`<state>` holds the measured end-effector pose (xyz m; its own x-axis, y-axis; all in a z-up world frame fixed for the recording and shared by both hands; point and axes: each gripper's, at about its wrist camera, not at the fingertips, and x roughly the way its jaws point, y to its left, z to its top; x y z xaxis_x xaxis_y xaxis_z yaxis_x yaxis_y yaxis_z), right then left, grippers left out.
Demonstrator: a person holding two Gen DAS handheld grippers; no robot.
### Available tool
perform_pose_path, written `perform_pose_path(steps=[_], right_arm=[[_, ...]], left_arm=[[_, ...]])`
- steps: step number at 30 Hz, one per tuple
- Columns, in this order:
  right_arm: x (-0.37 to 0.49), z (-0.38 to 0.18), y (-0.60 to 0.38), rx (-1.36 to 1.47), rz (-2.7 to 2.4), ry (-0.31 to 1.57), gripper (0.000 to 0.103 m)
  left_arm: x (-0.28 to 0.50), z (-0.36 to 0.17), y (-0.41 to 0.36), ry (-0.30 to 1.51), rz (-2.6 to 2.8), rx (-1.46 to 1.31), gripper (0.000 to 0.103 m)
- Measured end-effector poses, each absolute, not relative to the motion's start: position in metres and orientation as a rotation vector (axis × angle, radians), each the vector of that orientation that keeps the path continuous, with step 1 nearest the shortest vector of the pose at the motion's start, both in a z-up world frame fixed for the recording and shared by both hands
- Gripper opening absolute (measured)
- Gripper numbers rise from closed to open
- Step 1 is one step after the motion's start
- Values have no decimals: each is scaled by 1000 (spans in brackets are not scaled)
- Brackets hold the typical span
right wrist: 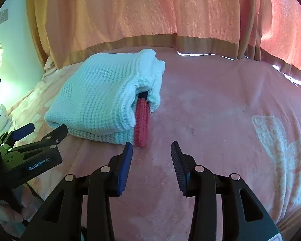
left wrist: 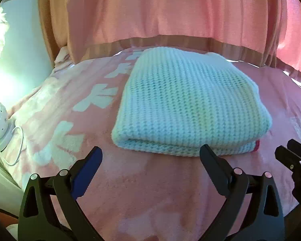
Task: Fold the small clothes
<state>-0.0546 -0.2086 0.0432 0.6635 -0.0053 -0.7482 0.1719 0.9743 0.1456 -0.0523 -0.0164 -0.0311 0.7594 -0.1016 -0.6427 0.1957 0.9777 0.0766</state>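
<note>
A white knitted garment (left wrist: 190, 104) lies folded into a thick rectangle on the pink blanket (left wrist: 142, 196). In the right wrist view the garment (right wrist: 98, 100) is at the left, with a red knitted strip (right wrist: 142, 122) sticking out of its right side. My left gripper (left wrist: 150, 154) is open and empty, just in front of the fold's near edge. My right gripper (right wrist: 151, 150) is open and empty, just in front of the red strip; it also shows at the right edge of the left wrist view (left wrist: 291, 156).
Pink curtains (left wrist: 170, 10) hang behind the bed. A small white spotted object with a white cable (left wrist: 2, 124) sits at the left edge of the blanket. The blanket carries white flower patterns (right wrist: 281, 140).
</note>
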Motion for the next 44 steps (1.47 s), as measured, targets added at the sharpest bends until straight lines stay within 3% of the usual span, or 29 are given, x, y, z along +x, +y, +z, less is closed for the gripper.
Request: perform_pose_path(steps=[44], right_arm=[[-54,39,-169,136,-130,861,49]], left_arm=[[-65,-38,0,705,-152,165,95]])
